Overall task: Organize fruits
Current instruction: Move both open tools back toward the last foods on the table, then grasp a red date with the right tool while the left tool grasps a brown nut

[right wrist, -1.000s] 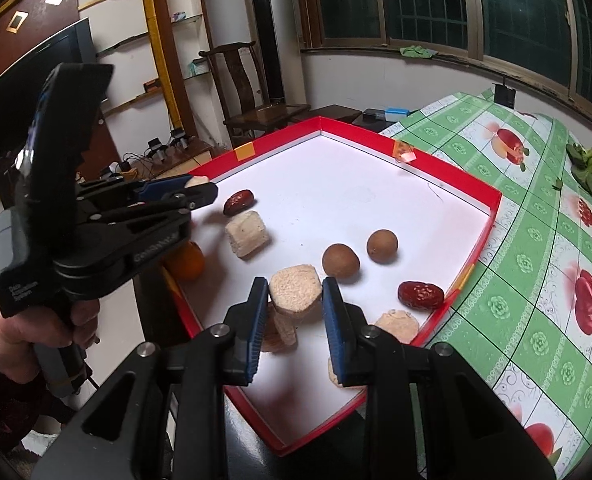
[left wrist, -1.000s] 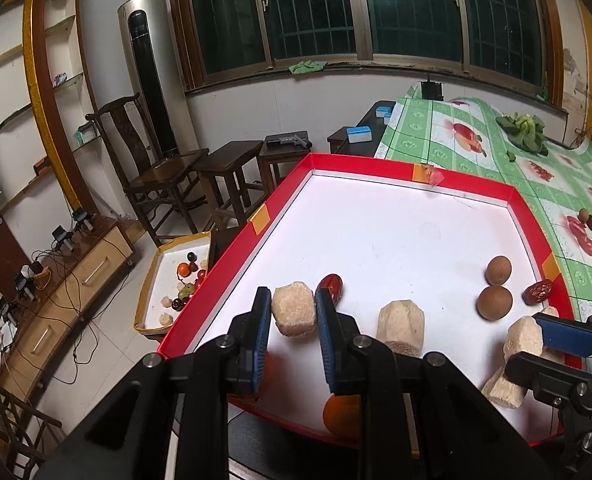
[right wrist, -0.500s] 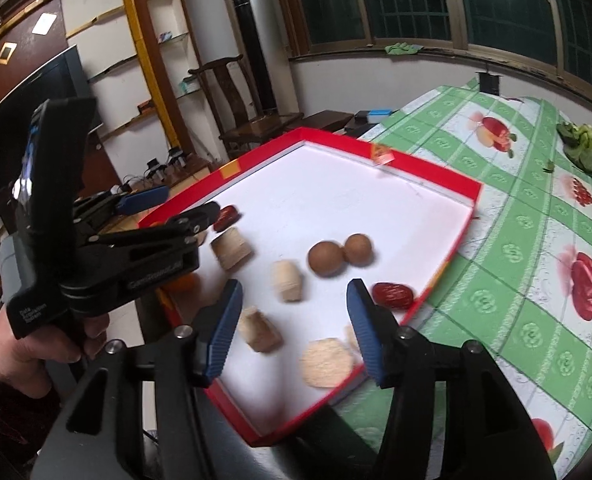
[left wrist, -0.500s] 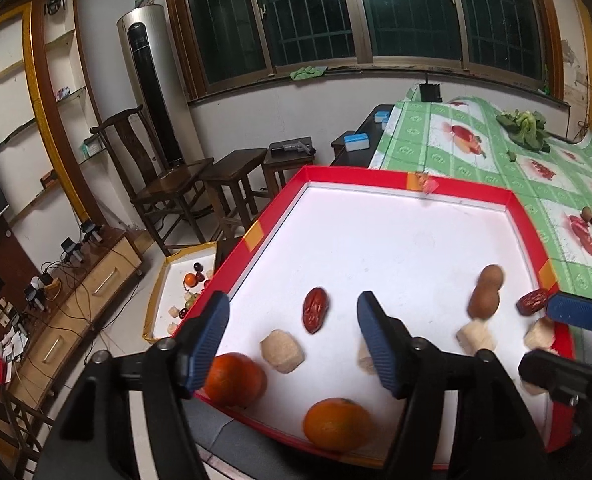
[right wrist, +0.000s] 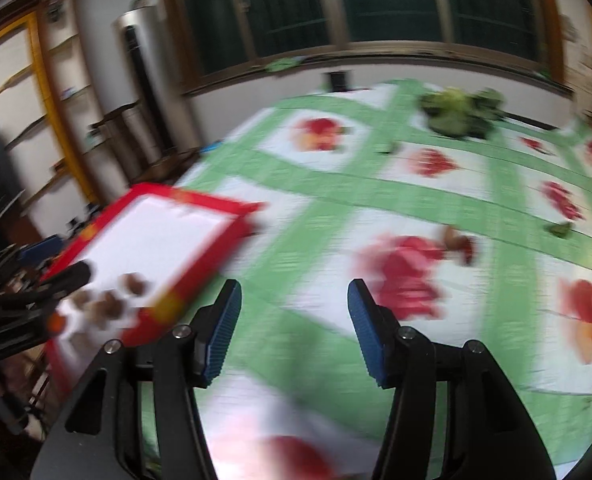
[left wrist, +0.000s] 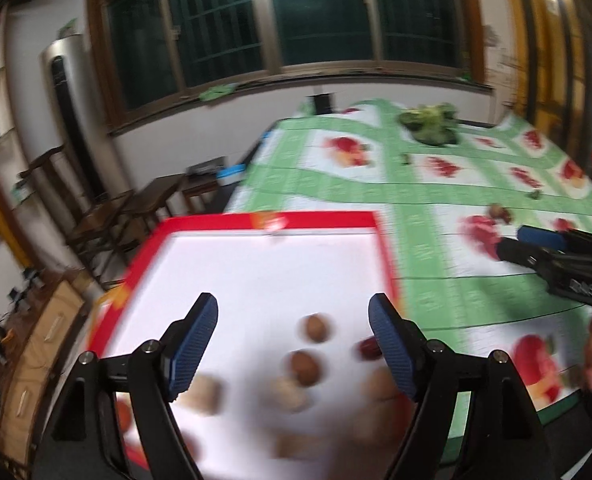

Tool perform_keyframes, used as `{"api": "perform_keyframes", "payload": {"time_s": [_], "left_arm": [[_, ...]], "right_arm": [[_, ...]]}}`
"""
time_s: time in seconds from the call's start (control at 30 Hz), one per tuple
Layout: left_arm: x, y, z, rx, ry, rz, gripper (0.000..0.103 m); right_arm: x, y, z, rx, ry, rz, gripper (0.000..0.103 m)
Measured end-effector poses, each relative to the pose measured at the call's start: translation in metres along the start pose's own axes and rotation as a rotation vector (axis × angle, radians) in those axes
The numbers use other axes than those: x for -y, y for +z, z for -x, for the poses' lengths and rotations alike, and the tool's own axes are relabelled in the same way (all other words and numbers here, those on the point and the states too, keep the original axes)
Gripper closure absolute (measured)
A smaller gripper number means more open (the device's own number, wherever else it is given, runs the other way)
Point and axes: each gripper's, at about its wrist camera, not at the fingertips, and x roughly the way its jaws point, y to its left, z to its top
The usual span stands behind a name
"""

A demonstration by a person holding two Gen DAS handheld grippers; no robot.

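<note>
A red-rimmed white tray holds two round brown fruits, a red date and blurred pale chunks. My left gripper hovers over the tray's near part, its jaws opening, with nothing between the pads. My right gripper is open and empty above the green fruit-print tablecloth, to the right of the tray. A small brown fruit and a red one lie on the cloth beyond it. Each gripper shows in the other's view: the right gripper, the left gripper.
Leafy greens lie at the far end of the table, and a small green scrap at the right. Chairs and stools stand on the floor left of the table. An orange lies in the tray's near corner. Both views are motion-blurred.
Both grippers let go of the pale chunks they held and opened. Both swung right; the right one has left the tray and is now over the tablecloth.
</note>
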Motion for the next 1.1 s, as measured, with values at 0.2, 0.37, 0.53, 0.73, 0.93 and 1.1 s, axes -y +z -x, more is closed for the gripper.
{"api": "perform_keyframes", "payload": {"time_s": [0.2, 0.37, 0.53, 0.73, 0.93, 1.1], "left_arm": [[0.045, 0.015, -0.007, -0.019, -0.138, -0.042, 0.025], [0.073, 0.024, -0.017, -0.050, -0.222, -0.057, 0.025], [0.091, 0.030, -0.023, -0.069, -0.246, -0.078, 0.025], [0.099, 0.033, -0.028, -0.087, -0.245, -0.085, 0.025], [0.117, 0.044, -0.042, -0.112, -0.256, -0.099, 0.025], [0.155, 0.064, -0.073, -0.152, -0.306, -0.109, 0.025]], "right_arm": [[0.072, 0.008, 0.004, -0.025, -0.145, -0.034, 0.046], [0.101, 0.016, -0.012, -0.077, -0.193, -0.033, 0.046], [0.106, 0.027, -0.045, -0.144, -0.223, 0.000, 0.056], [0.108, 0.039, -0.067, -0.176, -0.255, 0.009, 0.077], [0.129, 0.040, -0.052, -0.119, -0.172, -0.109, 0.077], [0.169, 0.043, -0.027, -0.040, -0.117, -0.279, 0.077]]}}
